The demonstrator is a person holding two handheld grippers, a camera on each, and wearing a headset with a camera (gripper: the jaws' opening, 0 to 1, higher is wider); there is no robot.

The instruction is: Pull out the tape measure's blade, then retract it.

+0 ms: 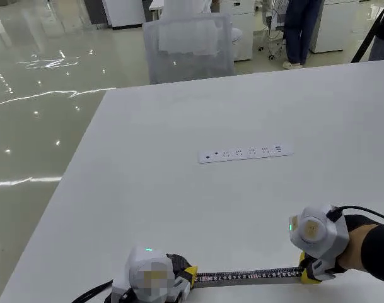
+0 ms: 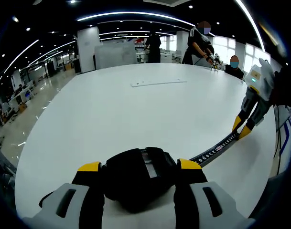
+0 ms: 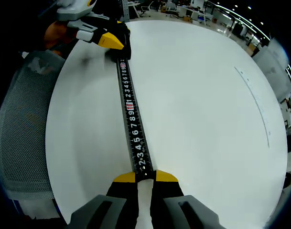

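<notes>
A wide white tabletop (image 1: 179,208) is carrying everything, and a long white power strip (image 1: 245,153) is lying flat near its middle. On the person's side of the power strip and off beyond its left end, the left hand-held gripper (image 2: 139,166) is clamping its yellow-tipped jaws on both sides of the black tape measure case (image 2: 140,180). Also on the person's side of the power strip, but past its right end, the right hand-held gripper (image 3: 145,176) is pinching the blade's free end between closed jaws. The dark blade (image 3: 132,114), with its pale printed numbers facing up, is stretching straight between the two grippers. It is running low over the tabletop, roughly parallel to the power strip and well apart from it. Whether the blade is touching the surface cannot be told.
</notes>
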